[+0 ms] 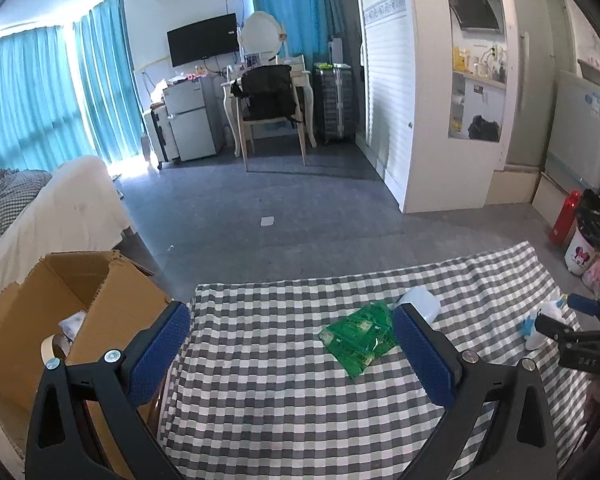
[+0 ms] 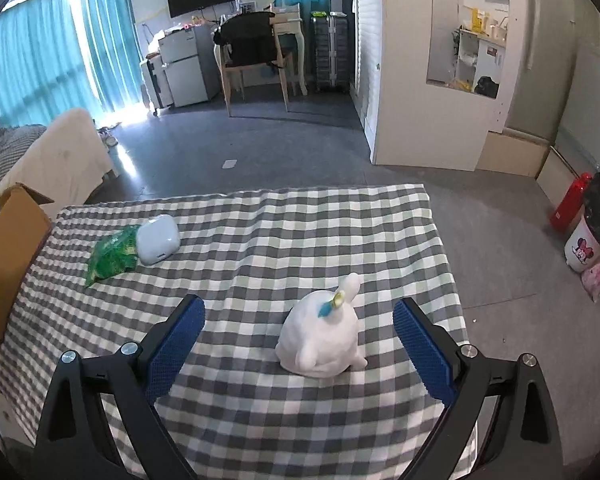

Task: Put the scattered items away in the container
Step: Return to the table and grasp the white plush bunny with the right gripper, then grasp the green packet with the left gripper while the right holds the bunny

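Observation:
A white plush toy (image 2: 320,336) sits on the checked tablecloth (image 2: 260,232), between the open fingers of my right gripper (image 2: 299,320). A green snack packet (image 2: 112,254) and a white rounded case (image 2: 158,242) lie together at the table's far left. In the left wrist view the packet (image 1: 360,334) lies just ahead of my open, empty left gripper (image 1: 292,330), with the case (image 1: 420,300) behind its right finger. The plush (image 1: 540,320) and the right gripper (image 1: 580,320) show at the right edge. An open cardboard box (image 1: 60,312) stands left of the table with a tape roll (image 1: 52,350) inside.
A bed with a cream cover (image 1: 60,208) is beyond the box. A red extinguisher (image 2: 570,202) and a lined bin (image 2: 596,228) stand on the floor to the right. Grey floor (image 2: 260,152) stretches to a chair (image 2: 252,60) and desk at the back.

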Motion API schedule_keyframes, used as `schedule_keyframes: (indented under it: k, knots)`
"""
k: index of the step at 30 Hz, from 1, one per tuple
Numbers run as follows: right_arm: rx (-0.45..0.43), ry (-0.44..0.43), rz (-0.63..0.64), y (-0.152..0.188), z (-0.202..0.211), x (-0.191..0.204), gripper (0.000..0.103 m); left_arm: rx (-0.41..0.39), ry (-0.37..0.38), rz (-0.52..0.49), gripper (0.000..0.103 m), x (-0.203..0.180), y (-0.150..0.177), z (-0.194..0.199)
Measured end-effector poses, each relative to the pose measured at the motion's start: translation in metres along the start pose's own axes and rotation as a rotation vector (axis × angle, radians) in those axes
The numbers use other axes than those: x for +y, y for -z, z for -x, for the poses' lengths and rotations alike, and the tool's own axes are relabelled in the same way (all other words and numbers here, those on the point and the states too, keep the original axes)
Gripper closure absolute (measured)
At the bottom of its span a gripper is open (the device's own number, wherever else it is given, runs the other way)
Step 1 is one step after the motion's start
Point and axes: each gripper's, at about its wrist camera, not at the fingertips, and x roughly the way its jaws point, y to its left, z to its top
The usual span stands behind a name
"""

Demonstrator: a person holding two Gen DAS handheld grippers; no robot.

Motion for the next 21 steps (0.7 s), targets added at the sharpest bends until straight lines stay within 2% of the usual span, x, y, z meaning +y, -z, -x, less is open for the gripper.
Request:
schedule_keyframes:
  k: [1,3,4,5,16,21]
  knots:
    - [0.007,0.004,0.003,0.0,-0.003,0.0,0.012,0.002,0.001,-0.005,0.0,0.0,0.002,-0.002]
    - [0.025,0.006,0.01,0.001,-0.009,0.0,0.03,0.007,0.006,-0.015,0.0,-0.002,0.004,-0.006]
    - [0.038,0.007,0.01,0.001,-0.012,0.0,0.051,0.01,0.011,-0.017,0.0,-0.004,0.004,-0.009]
    - [0.052,0.014,0.013,0.002,-0.015,0.0,0.061,0.014,0.016,-0.02,0.0,-0.006,0.005,-0.012]
    - [0.045,-0.028,0.0,0.007,-0.006,-0.004,0.062,0.066,0.132,-0.085,0.0,-0.046,0.028,-0.064]
    - [0.023,-0.038,0.004,0.001,0.004,0.002,0.062,0.116,0.14,-0.13,0.0,-0.062,0.037,-0.095]
